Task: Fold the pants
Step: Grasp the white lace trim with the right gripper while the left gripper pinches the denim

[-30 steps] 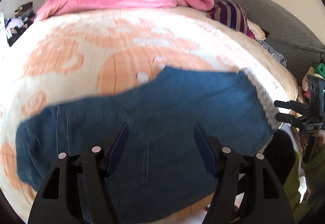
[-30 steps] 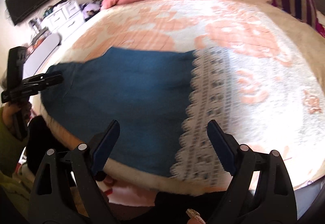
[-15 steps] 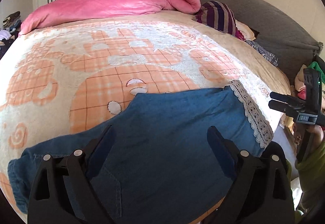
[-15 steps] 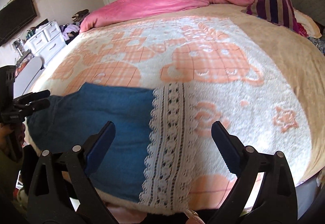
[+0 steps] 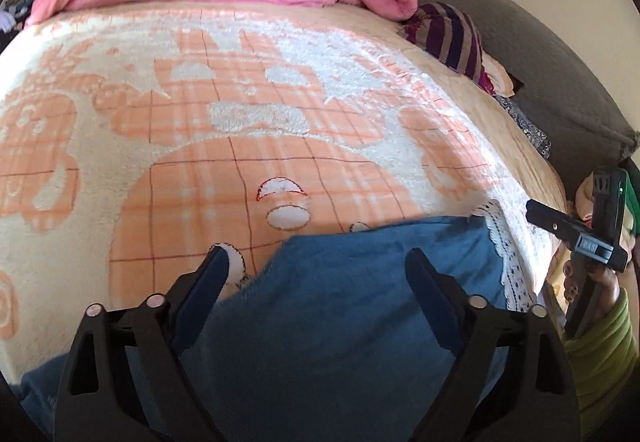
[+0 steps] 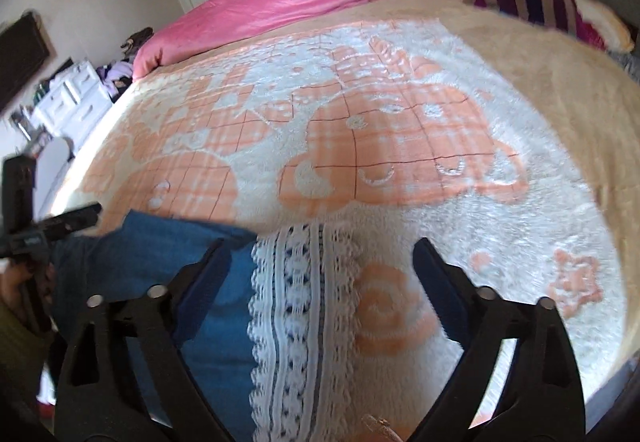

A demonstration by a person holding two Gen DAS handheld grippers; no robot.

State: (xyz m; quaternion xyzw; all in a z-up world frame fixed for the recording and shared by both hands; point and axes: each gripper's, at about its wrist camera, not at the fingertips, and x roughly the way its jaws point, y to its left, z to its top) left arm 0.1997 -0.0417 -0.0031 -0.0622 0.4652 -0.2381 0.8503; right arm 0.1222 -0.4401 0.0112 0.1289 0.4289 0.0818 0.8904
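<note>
Blue pants (image 5: 360, 306) lie at the blanket's (image 5: 240, 145) near edge.

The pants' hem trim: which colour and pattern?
White openwork lace trim, clearest in the right wrist view.

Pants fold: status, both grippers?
Left gripper and right gripper open, jaws just narrowed a little, nothing held. Blue pants flat at near bed edge, lace hem under right gripper. Nothing in the way.

No text can be read; a small label on the right gripper (image 5: 576, 238) is blurred.
</note>
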